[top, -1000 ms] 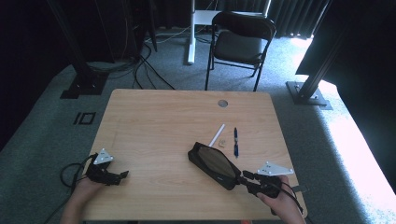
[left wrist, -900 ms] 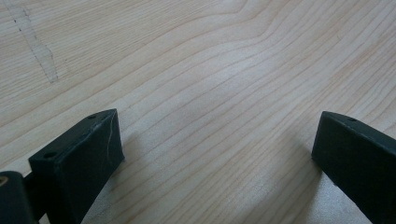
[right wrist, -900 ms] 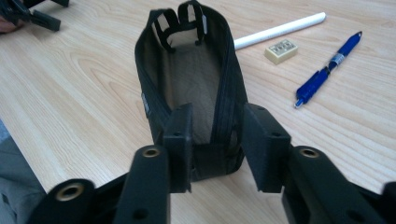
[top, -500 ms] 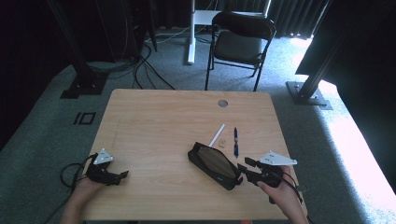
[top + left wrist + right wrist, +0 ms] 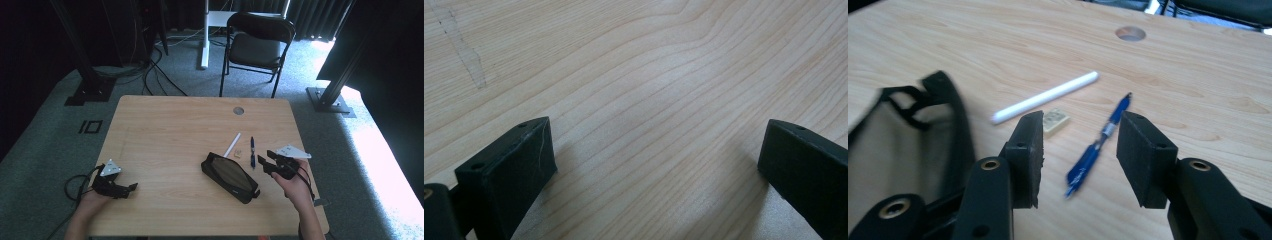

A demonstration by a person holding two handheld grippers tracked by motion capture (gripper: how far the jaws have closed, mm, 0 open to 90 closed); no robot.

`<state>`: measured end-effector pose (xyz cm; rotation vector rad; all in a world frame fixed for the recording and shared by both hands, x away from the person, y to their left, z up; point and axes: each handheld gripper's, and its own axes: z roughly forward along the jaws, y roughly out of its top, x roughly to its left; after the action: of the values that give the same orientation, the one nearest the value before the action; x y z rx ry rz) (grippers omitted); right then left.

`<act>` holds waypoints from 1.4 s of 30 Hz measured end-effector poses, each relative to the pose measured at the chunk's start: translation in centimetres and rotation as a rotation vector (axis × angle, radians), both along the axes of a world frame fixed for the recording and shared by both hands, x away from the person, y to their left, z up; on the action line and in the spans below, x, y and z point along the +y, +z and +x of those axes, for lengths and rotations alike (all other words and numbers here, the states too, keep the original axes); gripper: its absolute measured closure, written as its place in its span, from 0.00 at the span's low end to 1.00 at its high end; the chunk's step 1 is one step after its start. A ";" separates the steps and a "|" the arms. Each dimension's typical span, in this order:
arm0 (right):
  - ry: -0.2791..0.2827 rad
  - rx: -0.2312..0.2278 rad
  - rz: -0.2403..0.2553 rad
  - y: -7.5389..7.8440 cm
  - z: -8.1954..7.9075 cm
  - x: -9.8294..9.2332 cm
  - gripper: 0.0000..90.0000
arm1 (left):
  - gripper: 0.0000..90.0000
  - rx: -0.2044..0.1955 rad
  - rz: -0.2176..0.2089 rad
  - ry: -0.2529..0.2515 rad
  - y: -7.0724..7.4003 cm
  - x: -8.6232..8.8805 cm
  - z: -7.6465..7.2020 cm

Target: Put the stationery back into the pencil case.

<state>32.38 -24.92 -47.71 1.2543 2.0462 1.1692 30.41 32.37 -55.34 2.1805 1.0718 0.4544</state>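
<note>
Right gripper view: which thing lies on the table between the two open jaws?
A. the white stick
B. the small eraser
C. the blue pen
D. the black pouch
C: the blue pen lies in the gap of the open right gripper; the white stick, eraser and pouch are off to one side.

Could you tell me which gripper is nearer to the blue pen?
Right. The right gripper hovers open just over the slim blue pen; the left gripper rests at the table's far left edge.
</note>
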 end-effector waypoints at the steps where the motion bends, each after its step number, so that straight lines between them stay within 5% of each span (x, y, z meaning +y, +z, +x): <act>1: -0.010 0.005 -0.004 -0.2 0.5 0.0 0.60 | 0.02 0.000 0.000 0.000 0.0 0.0 0.0; 21: -0.143 0.140 -0.012 -5.2 8.3 1.7 0.62 | 0.02 0.000 0.000 0.000 0.0 0.0 0.0; 37: -0.191 0.178 -0.115 -7.0 9.5 3.3 0.70 | 0.02 0.000 0.000 0.000 0.0 0.0 0.0; 42: -0.195 0.184 -0.110 -7.0 9.3 3.3 0.75 | 0.02 0.000 0.000 0.000 0.0 0.0 0.0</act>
<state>41.68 -21.58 -54.73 1.5149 2.0311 0.8691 30.40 32.37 -55.34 2.1800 1.0720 0.4544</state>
